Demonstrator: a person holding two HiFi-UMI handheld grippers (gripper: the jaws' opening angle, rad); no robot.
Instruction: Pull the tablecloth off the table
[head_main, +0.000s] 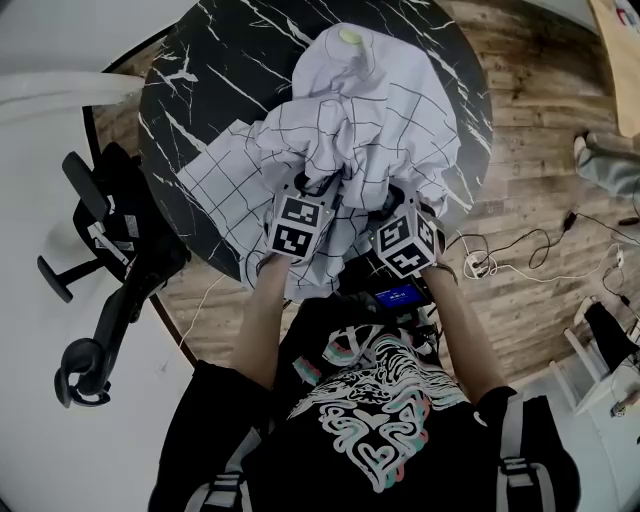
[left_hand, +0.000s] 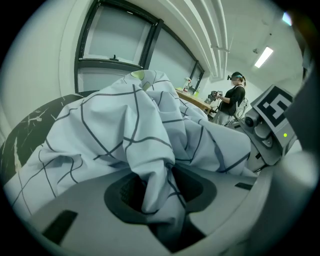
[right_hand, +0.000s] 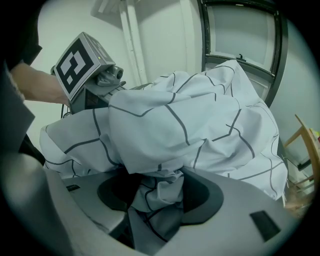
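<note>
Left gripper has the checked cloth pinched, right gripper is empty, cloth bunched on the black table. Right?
Not quite. The right gripper is not empty: the right gripper view shows it shut on a fold of the cloth too. The rest holds.

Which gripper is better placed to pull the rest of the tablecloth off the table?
Left, marginally. Both the left gripper and right gripper clamp the tablecloth, but the part still spread flat lies on the left.
</note>
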